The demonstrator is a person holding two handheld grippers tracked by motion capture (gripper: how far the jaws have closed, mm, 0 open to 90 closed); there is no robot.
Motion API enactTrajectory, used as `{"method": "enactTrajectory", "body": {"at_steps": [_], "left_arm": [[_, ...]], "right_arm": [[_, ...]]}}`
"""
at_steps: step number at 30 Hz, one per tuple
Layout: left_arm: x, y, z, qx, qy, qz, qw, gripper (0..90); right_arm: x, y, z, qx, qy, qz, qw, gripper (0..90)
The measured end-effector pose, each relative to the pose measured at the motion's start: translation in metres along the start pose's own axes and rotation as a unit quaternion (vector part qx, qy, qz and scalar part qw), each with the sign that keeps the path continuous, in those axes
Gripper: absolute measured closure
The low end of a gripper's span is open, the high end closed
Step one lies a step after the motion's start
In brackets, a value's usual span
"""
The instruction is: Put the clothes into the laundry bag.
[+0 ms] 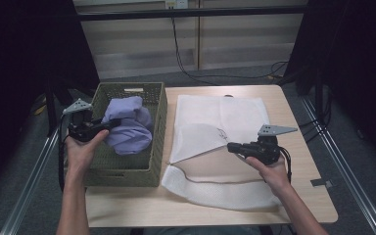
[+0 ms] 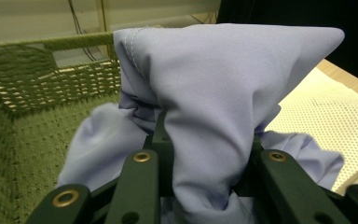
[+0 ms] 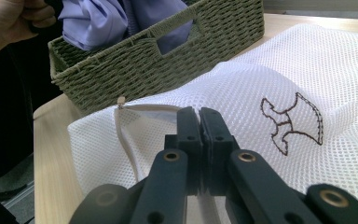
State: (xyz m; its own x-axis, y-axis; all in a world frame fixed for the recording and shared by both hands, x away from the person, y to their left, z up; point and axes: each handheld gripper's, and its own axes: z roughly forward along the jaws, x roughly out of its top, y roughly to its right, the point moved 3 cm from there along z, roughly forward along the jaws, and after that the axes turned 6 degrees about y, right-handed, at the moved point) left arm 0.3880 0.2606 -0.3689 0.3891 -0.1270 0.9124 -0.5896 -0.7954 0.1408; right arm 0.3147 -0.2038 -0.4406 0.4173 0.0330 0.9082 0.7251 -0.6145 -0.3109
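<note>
Lilac cloth (image 1: 127,127) lies bunched in the green woven basket (image 1: 156,142) at the table's (image 1: 303,196) left side, and the left gripper (image 1: 108,124) is clamped on a fold of it, lifting that fold into a peak above the rim. Beside the basket lies a white mesh bag (image 1: 235,115) with a small brown emblem (image 3: 291,121). The right gripper (image 1: 231,146) has its jaws pressed together on the bag's upper layer near the zipper (image 3: 123,123), holding the flap raised off the lower layer.
</note>
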Motion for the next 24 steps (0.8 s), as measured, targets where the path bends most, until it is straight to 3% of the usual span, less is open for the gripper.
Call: {"method": "enactTrajectory", "body": {"at_steps": [4, 9, 24], "left_arm": [[0.001, 0.001, -0.006, -0.002, 0.013, -0.001, 0.9999, 70.0], [0.009, 0.000, -0.023, -0.026, 0.058, -0.025, 0.9977, 69.9], [0.027, 0.009, -0.045, -0.020, 0.092, -0.002, 0.9956, 69.9]], "right_arm": [[0.000, 0.000, 0.000, -0.001, 0.001, 0.002, 1.0000, 87.9], [0.000, 0.000, 0.001, -0.001, 0.001, 0.002, 1.0000, 88.0], [0.000, 0.000, 0.001, 0.001, 0.000, 0.002, 1.0000, 88.0]]}}
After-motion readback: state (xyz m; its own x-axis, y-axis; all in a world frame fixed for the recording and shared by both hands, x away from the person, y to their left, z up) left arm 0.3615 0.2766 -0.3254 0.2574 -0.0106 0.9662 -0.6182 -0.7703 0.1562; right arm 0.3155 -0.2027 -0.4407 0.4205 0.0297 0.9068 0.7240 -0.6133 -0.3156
